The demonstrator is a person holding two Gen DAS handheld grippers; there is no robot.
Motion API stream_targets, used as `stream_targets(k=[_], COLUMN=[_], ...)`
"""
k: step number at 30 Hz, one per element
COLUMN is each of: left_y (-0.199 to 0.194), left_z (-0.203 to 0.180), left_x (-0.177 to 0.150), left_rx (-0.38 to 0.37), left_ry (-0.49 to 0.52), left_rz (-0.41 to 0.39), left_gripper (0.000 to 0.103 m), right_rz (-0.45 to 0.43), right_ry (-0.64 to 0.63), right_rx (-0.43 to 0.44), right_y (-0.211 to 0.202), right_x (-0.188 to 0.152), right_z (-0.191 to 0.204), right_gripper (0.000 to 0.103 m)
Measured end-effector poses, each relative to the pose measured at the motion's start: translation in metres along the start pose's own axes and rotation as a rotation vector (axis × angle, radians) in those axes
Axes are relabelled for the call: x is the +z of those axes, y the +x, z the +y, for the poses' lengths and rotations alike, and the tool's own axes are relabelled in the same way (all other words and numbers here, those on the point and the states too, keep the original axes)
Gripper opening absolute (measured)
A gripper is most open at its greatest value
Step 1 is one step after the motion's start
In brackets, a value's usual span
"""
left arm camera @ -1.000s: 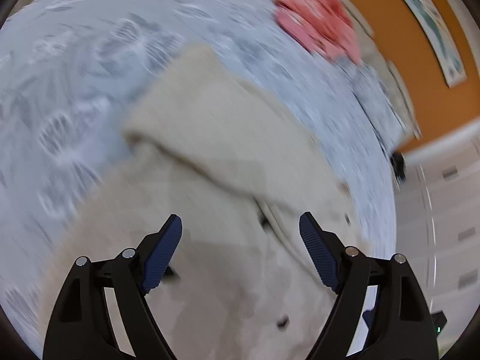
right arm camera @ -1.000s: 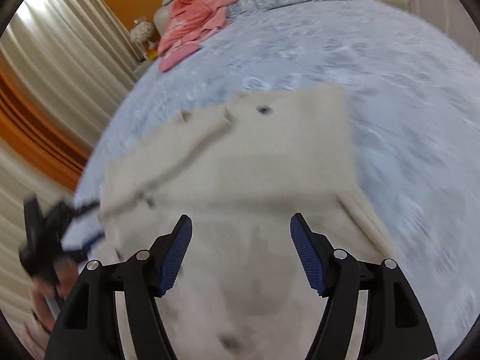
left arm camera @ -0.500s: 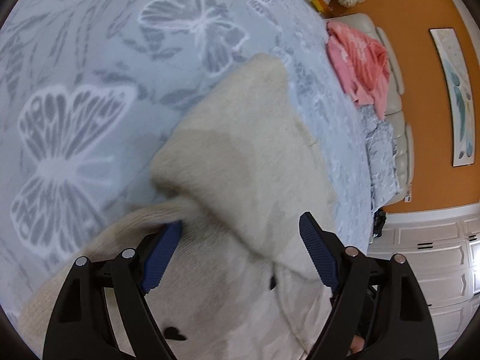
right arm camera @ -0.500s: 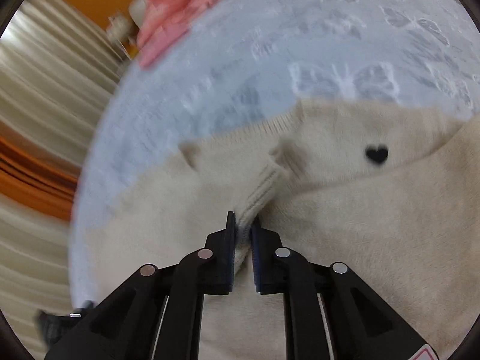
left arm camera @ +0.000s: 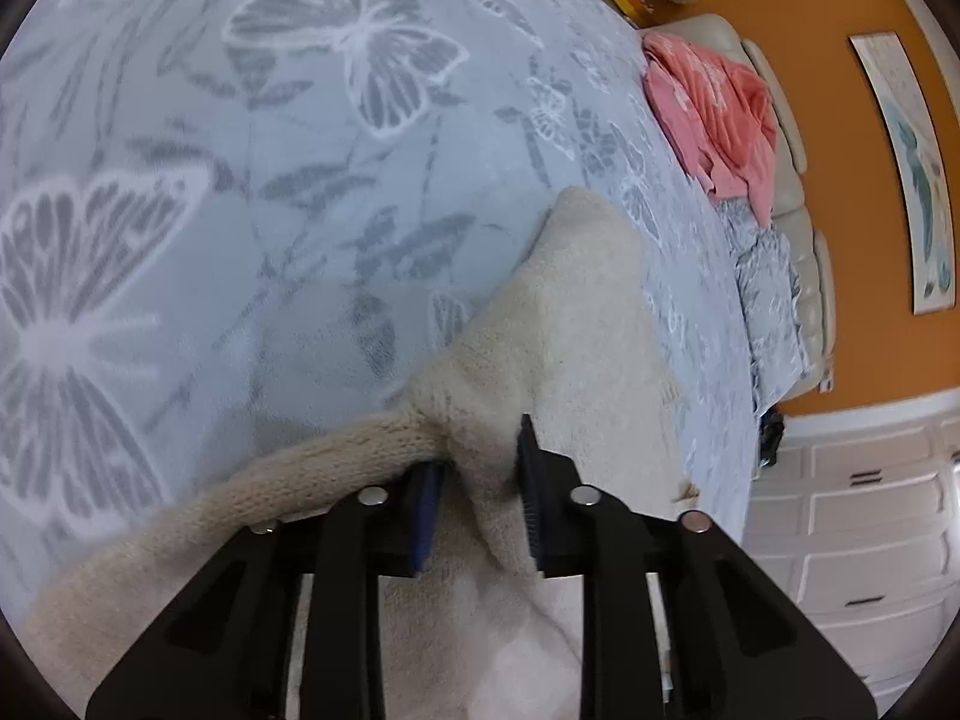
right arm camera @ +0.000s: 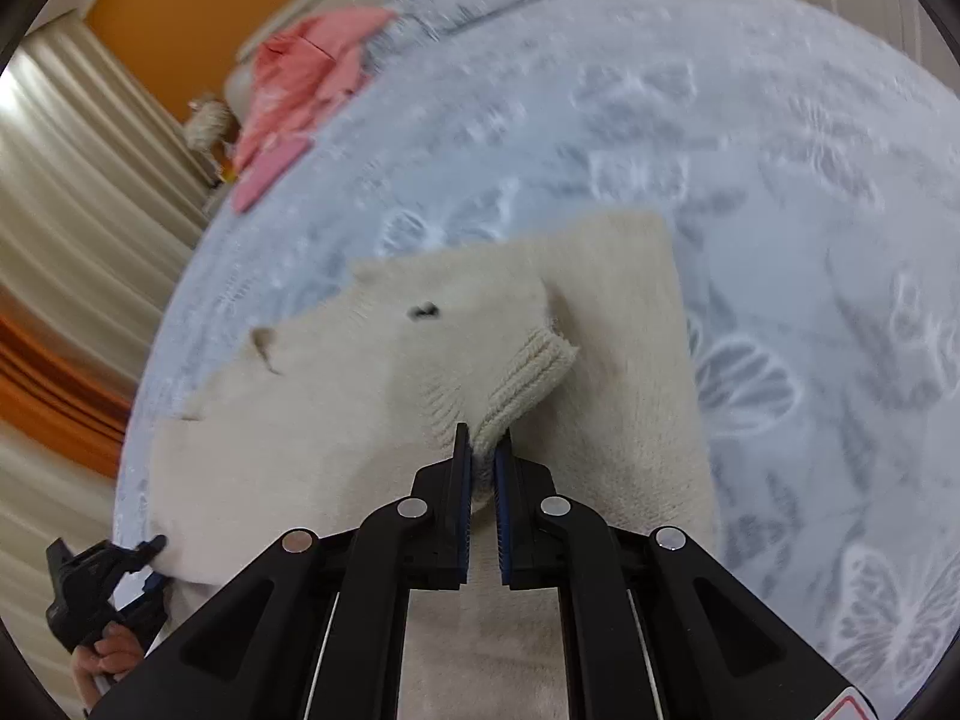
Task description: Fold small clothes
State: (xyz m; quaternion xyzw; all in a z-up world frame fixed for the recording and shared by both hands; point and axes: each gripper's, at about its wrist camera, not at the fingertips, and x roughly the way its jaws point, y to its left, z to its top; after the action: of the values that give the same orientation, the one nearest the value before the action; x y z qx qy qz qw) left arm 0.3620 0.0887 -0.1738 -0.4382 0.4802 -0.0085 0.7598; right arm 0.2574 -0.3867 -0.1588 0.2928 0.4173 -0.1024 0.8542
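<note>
A cream knit sweater [left arm camera: 576,312] lies on a pale blue butterfly bedspread [left arm camera: 240,180]. My left gripper [left arm camera: 480,456] is closing, and a bunched fold of the sweater near its rolled edge fills the gap between the blue pads. In the right wrist view the sweater [right arm camera: 612,324] shows a small black heart [right arm camera: 423,312]. My right gripper [right arm camera: 482,438] is shut on its ribbed edge [right arm camera: 534,372], which stands up from the cloth. The left gripper [right arm camera: 102,576], held by a hand, shows at the sweater's lower left corner.
A pink garment [left arm camera: 714,108] lies on a beige sofa past the bed's far edge, beside a grey patterned blanket [left arm camera: 771,294]. White drawers [left arm camera: 870,510] stand at the right below an orange wall. Beige curtains [right arm camera: 72,210] hang left of the bed.
The left jaws went from wide open to pinching a fold of the sweater. The right jaws shut on the ribbed edge, which now stands raised and folded over the sweater.
</note>
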Motion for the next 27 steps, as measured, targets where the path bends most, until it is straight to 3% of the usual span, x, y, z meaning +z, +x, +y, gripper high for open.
stream_targets(k=[4,7,10,14,17,18,21,24,27], left_y=[-0.001,0.009,0.011,-0.011,-0.042,-0.055,-0.095,-0.115,-0.124], left_z=[-0.01,-0.005,-0.002,-0.006,0.003,0.01,0.041,0.069,0.094], left_x=[-0.003,-0.008,-0.013,-0.017,-0.025,-0.03,-0.054,-0.077,-0.099], left_rx=[0.046,0.103,0.118,0.086,0.086,0.099,0.129,0.161,0.15], left_ry=[0.073,0.082,0.123,0.183,0.252,0.285,0.337,0.336,0.286], left_rz=[-0.01,0.002,-0.016,0.013,0.015,0.011,0.015,0.061,0.111], left_gripper=[0.018,0.018,0.019,0.029,0.04,0.049,0.061,0.072,0.072], right_rz=[-0.036,0.07,0.083,0.042,0.018,0.031,0.123,0.235,0.301], right_ry=[-0.053,0.0,0.045,0.009,-0.01,-0.011,-0.008,0.026,0.05], right_rx=[-0.035,-0.111,-0.044,-0.05,-0.067,-0.071,-0.089,-0.017,0.05], right_y=[-0.013,0.018,0.016,-0.025,-0.071,-0.081,-0.113,-0.128,-0.124], right_x=[0.005,-0.004,-0.007,-0.012,-0.046,-0.06,-0.119,-0.169,-0.191], right_z=[-0.01,-0.046,-0.058,-0.051,-0.068,-0.075,-0.105,-0.124,-0.124], right_gripper=[0.006,0.005,0.004,0.02,0.04,0.041,0.042,0.042,0.044])
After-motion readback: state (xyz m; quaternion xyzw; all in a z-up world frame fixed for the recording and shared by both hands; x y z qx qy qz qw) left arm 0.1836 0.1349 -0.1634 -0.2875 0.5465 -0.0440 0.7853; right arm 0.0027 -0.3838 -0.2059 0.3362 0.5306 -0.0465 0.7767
